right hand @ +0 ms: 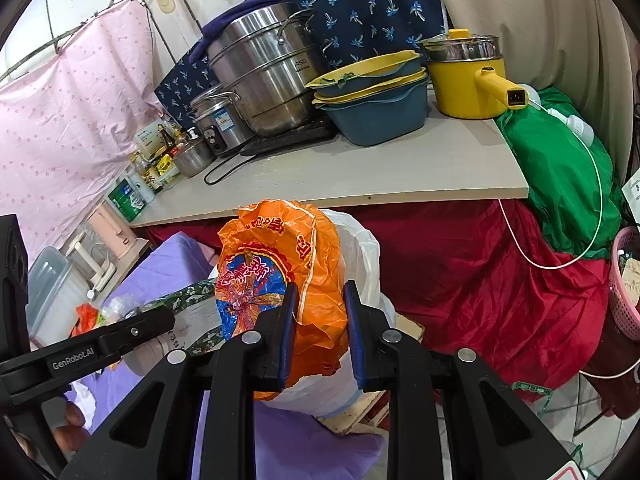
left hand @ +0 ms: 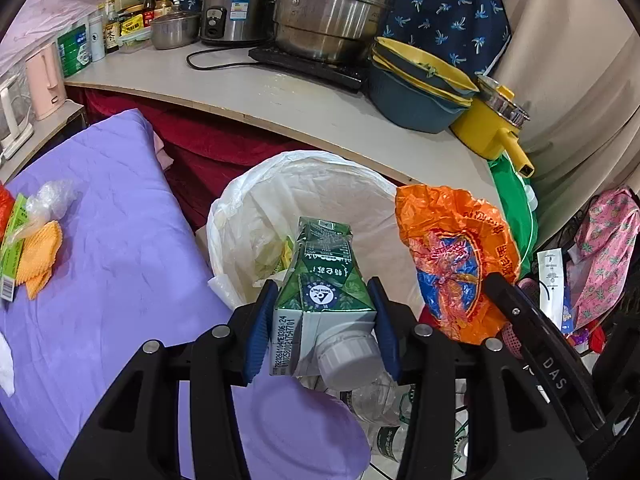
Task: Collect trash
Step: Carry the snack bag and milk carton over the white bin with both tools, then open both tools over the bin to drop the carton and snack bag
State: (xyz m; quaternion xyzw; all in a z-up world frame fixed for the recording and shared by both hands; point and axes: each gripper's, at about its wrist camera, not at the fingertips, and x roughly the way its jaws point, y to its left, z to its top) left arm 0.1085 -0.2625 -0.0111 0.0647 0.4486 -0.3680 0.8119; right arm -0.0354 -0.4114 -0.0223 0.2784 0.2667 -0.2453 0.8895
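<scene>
My left gripper (left hand: pixel 325 292) is shut on a green and white drink carton (left hand: pixel 326 280) with a white screw cap, held over the open mouth of a trash bin lined with a white bag (left hand: pixel 256 216). My right gripper (right hand: pixel 320 296) is shut on a crumpled orange plastic wrapper (right hand: pixel 280 264), which hangs beside the bin's right rim; the wrapper (left hand: pixel 456 256) also shows in the left wrist view. The white bin liner (right hand: pixel 360 256) sits just behind the wrapper in the right wrist view. More litter (left hand: pixel 36 240), a green box, orange mesh and clear plastic, lies on the purple sheet at the left.
A purple-covered bed (left hand: pixel 120 260) lies left of the bin. Behind it runs a pale counter (left hand: pixel 280 100) with steel pots (left hand: pixel 332 12), stacked basins (left hand: pixel 420 88) and a yellow pot (left hand: pixel 492 128). Red cloth (right hand: pixel 480 280) hangs below the counter. A pink basket (right hand: pixel 628 288) stands at the far right.
</scene>
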